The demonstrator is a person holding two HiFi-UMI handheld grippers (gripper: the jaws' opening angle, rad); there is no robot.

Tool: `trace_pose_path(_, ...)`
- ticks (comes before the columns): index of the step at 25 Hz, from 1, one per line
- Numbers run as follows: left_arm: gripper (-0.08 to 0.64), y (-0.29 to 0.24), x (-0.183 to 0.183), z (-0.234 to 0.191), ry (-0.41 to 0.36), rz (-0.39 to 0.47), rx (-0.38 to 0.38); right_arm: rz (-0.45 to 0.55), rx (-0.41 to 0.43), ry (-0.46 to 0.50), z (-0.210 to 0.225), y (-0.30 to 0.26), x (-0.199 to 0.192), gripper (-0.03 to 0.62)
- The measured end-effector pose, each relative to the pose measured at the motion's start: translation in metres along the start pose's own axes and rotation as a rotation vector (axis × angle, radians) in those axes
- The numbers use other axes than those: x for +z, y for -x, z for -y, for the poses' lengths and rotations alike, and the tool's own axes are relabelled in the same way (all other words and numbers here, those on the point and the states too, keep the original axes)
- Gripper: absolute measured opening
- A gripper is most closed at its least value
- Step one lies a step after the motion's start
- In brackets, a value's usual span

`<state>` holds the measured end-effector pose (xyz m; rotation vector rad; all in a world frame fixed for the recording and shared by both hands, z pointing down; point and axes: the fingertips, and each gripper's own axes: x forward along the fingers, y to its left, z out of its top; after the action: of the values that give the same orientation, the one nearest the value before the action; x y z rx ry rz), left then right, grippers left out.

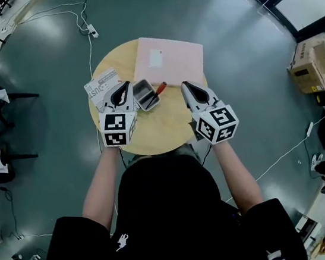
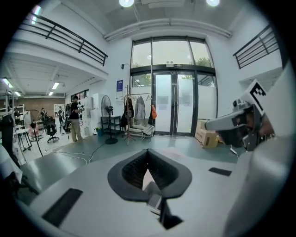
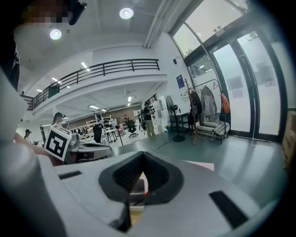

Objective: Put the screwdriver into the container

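Since the screwdriver point(image 1: 159, 88) already lies in the container point(image 1: 144, 97) on the table point(image 1: 163, 131), with the left gripper point(image 1: 124, 86) and right gripper point(image 1: 185, 85) both closed and empty nearby, the placing seems done, leaving only a clear withdrawal.

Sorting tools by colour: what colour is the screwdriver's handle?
Red. The screwdriver's handle shows best in the head view.

I see the small dark-grey rectangular container point(image 1: 145, 94), light rim, open top, upright on the round wooden table point(image 1: 162, 129) near its far side. The red-handled screwdriver point(image 1: 160, 87) rests in it at a slant. The handle pokes out over the far-right corner; I can't make out the shaft inside.
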<state>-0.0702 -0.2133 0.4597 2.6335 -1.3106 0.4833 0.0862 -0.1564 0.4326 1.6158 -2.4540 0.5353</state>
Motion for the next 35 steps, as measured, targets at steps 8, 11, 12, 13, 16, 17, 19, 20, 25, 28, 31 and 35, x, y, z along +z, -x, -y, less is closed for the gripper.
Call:
trace_pose_path(8, 0.003, 0.041, 0.023, -0.013, 0.022, 0.074, 0.036, 0.053, 0.011, 0.041, -0.025, 0.023, 0.024, 0.002)
trace_pose_path(11, 0.003, 0.056, 0.031, -0.017, 0.025, 0.103, 0.051, 0.072, 0.012, 0.041, -0.034, 0.031, 0.032, 0.002)
trace_pose_path(12, 0.003, 0.062, 0.034, -0.019, 0.025, 0.114, 0.057, 0.079, 0.014, 0.044, -0.037, 0.032, 0.035, 0.002)
trace_pose_path(13, 0.003, 0.067, 0.037, -0.021, 0.025, 0.125, 0.063, 0.086, 0.018, 0.047, -0.040, 0.033, 0.038, 0.002)
trace_pose_path(16, 0.003, 0.081, 0.046, -0.025, 0.029, 0.155, 0.076, 0.097, 0.025, 0.052, -0.047, 0.038, 0.043, 0.002)
trace_pose_path(17, 0.003, 0.085, 0.049, -0.026, 0.030, 0.163, 0.079, 0.099, 0.024, 0.053, -0.048, 0.040, 0.044, 0.002)
trace_pose_path(19, 0.003, 0.093, 0.053, -0.027, 0.033, 0.176, 0.083, 0.105, 0.019, 0.056, -0.051, 0.045, 0.046, 0.002)
trace_pose_path(20, 0.003, 0.096, 0.055, -0.028, 0.034, 0.182, 0.085, 0.110, 0.015, 0.059, -0.052, 0.048, 0.049, 0.002)
trace_pose_path(25, 0.003, 0.111, 0.065, -0.033, 0.026, 0.212, 0.098, 0.148, -0.005, 0.094, -0.061, 0.060, 0.064, 0.002)
trace_pose_path(28, 0.003, 0.117, 0.069, -0.032, 0.009, 0.229, 0.093, 0.165, -0.018, 0.123, -0.068, 0.065, 0.069, 0.002)
trace_pose_path(31, 0.003, 0.118, 0.068, -0.030, 0.002, 0.227, 0.088, 0.168, -0.023, 0.126, -0.071, 0.067, 0.069, 0.002)
trace_pose_path(35, 0.003, 0.117, 0.065, -0.025, 0.019, 0.217, 0.055, 0.167, -0.031, 0.120, -0.071, 0.066, 0.068, 0.002)
